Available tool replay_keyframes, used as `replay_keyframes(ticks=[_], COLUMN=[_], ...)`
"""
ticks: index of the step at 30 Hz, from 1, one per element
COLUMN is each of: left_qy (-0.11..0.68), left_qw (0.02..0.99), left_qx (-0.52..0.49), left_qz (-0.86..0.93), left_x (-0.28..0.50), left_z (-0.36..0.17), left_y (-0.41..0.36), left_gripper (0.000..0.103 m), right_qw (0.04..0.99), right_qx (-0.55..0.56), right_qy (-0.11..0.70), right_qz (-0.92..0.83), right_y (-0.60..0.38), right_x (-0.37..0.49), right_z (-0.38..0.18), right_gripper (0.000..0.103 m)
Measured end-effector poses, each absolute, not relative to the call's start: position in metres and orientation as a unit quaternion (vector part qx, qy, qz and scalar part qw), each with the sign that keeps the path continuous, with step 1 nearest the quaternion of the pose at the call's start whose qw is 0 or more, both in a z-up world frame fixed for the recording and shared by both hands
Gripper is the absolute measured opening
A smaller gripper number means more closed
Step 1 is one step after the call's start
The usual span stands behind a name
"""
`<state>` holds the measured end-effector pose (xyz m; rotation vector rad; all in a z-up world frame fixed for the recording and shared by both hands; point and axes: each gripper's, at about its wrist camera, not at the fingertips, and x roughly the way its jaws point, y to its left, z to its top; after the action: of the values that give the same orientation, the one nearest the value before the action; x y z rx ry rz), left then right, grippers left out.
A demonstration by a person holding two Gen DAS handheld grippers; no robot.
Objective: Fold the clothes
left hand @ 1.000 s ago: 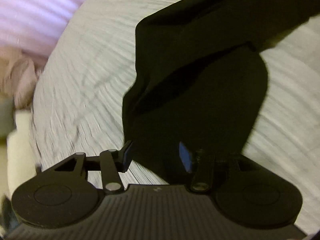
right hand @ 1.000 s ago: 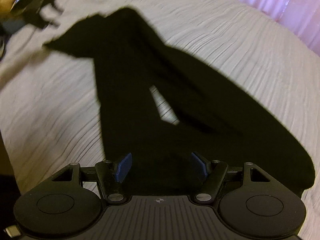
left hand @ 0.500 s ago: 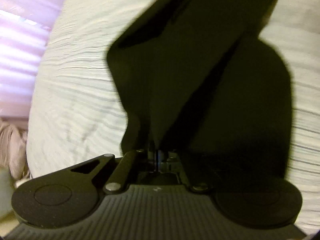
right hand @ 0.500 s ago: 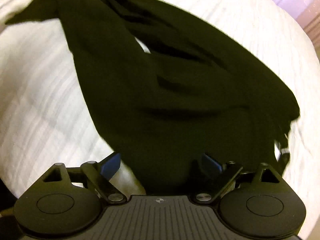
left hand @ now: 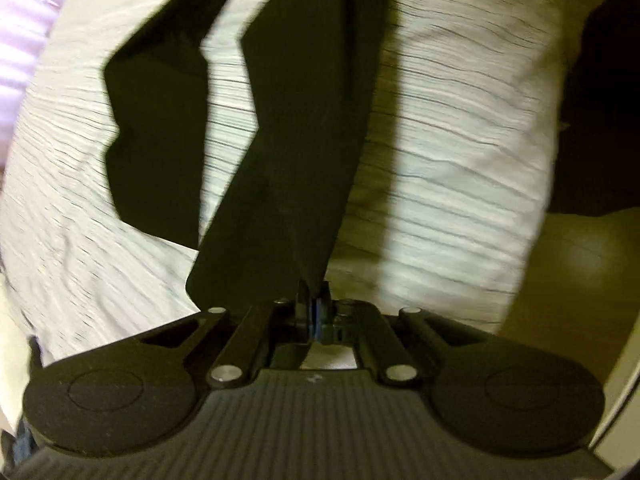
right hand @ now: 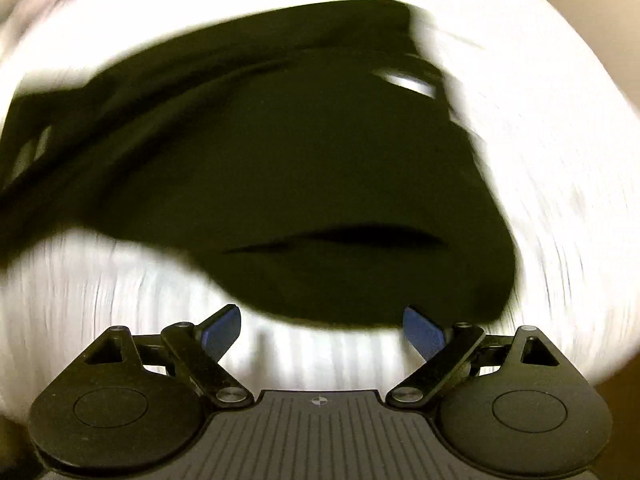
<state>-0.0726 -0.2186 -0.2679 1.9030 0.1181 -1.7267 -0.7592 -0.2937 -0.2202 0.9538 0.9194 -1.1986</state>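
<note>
A black garment [left hand: 304, 128] stretches up from my left gripper [left hand: 314, 312], which is shut on one end of it; the cloth hangs taut above the white ribbed bedspread [left hand: 460, 140]. A second flap of the same garment [left hand: 156, 152] lies to the left on the bed. In the right wrist view the black garment [right hand: 300, 168] lies bunched on the bedspread [right hand: 560, 200]. My right gripper [right hand: 322, 328] stands open just short of its near edge, blue pads [right hand: 222, 330] wide apart, with nothing between them. Both views are motion-blurred.
The bed's edge runs down the right of the left wrist view, with a yellowish floor [left hand: 572, 264] beyond and a dark area [left hand: 608, 80] above it. A pink striped fabric [left hand: 24, 20] shows at the far left.
My left gripper closed on the garment's end and pulled it up and away, stretching it taut. My right gripper opened wider, rolled, and drew back so the cloth now lies ahead of its pads.
</note>
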Motion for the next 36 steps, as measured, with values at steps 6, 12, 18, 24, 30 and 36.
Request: replay_keyframes(ticks=[6, 12, 18, 24, 30, 36], left_qy=[0.059, 0.030, -0.007, -0.008, 0.034, 0.062], left_qw=[0.305, 0.325, 0.327, 0.238, 0.169, 0.234], left_qx=[0.732, 0.752, 0.758, 0.778, 0.791, 0.779], left_qz=[-0.607, -0.573, -0.564, -0.582, -0.587, -0.578], left_x=[-0.090, -0.094, -0.100, -0.127, -0.145, -0.129], left_z=[-0.265, -0.241, -0.214, -0.241, -0.295, -0.299], left_y=[-0.223, -0.258, -0.272, -0.232, -0.178, -0.176], left_gripper=[0.001, 0.001, 0.001, 0.000, 0.001, 0.001], right_qw=[0.570, 0.549, 0.564, 0.599, 0.548, 0.546], right_qx=[0.538, 0.609, 0.589, 0.488, 0.490, 0.424], right_qy=[0.203, 0.069, 0.080, 0.182, 0.288, 0.328], right_qz=[-0.587, -0.569, -0.572, -0.608, -0.614, -0.643], right_y=[-0.284, -0.287, -0.315, -0.347, -0.353, -0.335], right_x=[-0.857, -0.900, -0.926, -0.958, -0.933, -0.906], right_z=[-0.245, -0.277, -0.225, -0.158, -0.195, -0.159], right_gripper=[0.091, 0.054, 0.016, 0.015, 0.019, 0.069])
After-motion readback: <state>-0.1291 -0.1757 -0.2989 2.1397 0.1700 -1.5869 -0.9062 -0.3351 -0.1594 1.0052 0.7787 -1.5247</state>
